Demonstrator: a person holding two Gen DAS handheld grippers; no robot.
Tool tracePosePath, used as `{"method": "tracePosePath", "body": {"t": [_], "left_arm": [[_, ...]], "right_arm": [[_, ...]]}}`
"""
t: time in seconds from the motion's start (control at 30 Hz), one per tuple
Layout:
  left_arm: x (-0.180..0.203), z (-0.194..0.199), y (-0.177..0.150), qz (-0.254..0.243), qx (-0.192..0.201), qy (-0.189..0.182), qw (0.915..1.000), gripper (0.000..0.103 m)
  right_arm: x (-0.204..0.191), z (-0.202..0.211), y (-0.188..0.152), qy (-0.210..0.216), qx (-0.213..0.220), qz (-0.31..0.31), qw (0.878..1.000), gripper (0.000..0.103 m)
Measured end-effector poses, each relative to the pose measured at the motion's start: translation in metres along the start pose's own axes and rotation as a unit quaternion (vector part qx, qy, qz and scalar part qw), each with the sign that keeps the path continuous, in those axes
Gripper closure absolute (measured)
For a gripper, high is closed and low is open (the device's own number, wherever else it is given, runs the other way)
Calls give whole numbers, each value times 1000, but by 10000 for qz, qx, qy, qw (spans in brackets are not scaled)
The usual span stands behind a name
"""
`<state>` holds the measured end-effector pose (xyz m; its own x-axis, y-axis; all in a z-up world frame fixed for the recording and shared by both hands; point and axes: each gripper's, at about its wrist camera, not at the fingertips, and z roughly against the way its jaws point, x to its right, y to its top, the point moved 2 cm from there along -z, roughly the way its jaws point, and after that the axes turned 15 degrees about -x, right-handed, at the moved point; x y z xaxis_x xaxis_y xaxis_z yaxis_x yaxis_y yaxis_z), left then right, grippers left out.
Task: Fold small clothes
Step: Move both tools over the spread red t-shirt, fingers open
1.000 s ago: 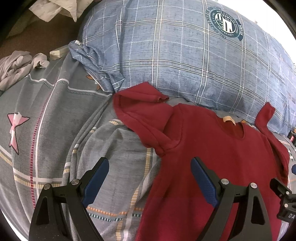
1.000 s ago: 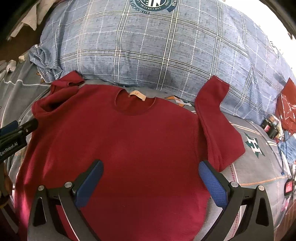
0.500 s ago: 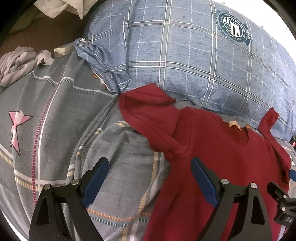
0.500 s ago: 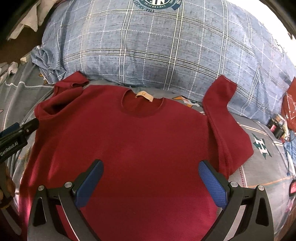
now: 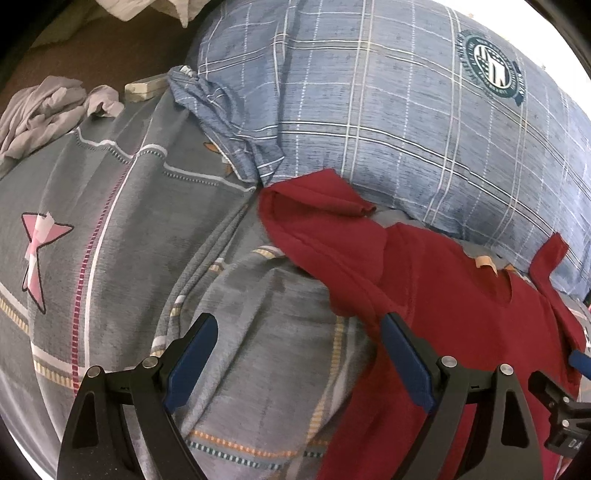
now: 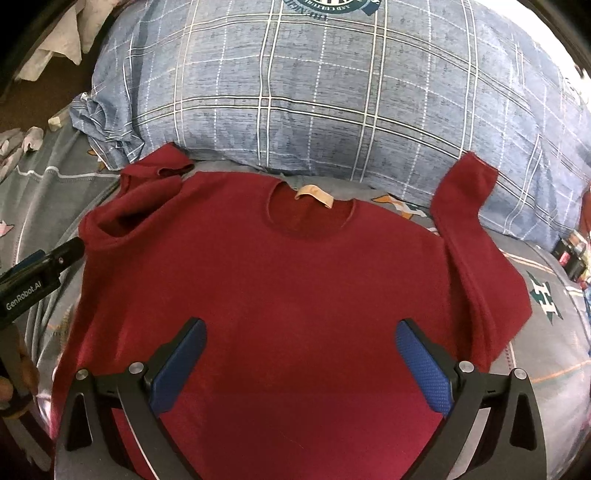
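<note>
A small dark red T-shirt lies flat, neck away from me, on a grey patterned bedsheet. Its left sleeve is crumpled and its right sleeve lies up against a pillow. My right gripper is open and empty, hovering over the shirt's middle. My left gripper is open and empty over the sheet at the shirt's left edge, below the crumpled sleeve; its body also shows in the right wrist view. The shirt also shows in the left wrist view.
A big blue plaid pillow lies just behind the shirt. Pale crumpled clothes lie at the far left of the bed. A small dark device lies at the right edge. White cloth hangs at the top left.
My left gripper has shifted left, so the shirt sits further right in its view. My right gripper has moved slightly back and left; the shirt has not moved.
</note>
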<state>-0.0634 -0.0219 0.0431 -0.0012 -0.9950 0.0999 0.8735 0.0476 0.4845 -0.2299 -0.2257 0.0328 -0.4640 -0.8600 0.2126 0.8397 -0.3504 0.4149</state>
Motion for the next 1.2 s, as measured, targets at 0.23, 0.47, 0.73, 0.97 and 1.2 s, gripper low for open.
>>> {"method": "tracePosePath", "body": {"t": [0.23, 0.47, 0.73, 0.97, 1.2], "left_arm": [[-13, -13, 9, 320, -138, -31, 9994, 13], [-13, -17, 12, 318, -147, -32, 9994, 13], [-15, -16, 11, 334, -150, -47, 9993, 13], [-20, -12, 12, 455, -92, -54, 9989, 13], [-24, -12, 13, 557, -106, -104, 9983, 13]], "right_arm": [[-10, -3, 10, 428, 41, 5, 9991, 1], [-23, -10, 17, 544, 34, 197, 9983, 1], [-36, -14, 19, 599, 12, 415, 9973, 2], [-42, -16, 25, 664, -3, 418, 9969, 1], [-53, -16, 33, 789, 46, 527, 9955, 2]]}}
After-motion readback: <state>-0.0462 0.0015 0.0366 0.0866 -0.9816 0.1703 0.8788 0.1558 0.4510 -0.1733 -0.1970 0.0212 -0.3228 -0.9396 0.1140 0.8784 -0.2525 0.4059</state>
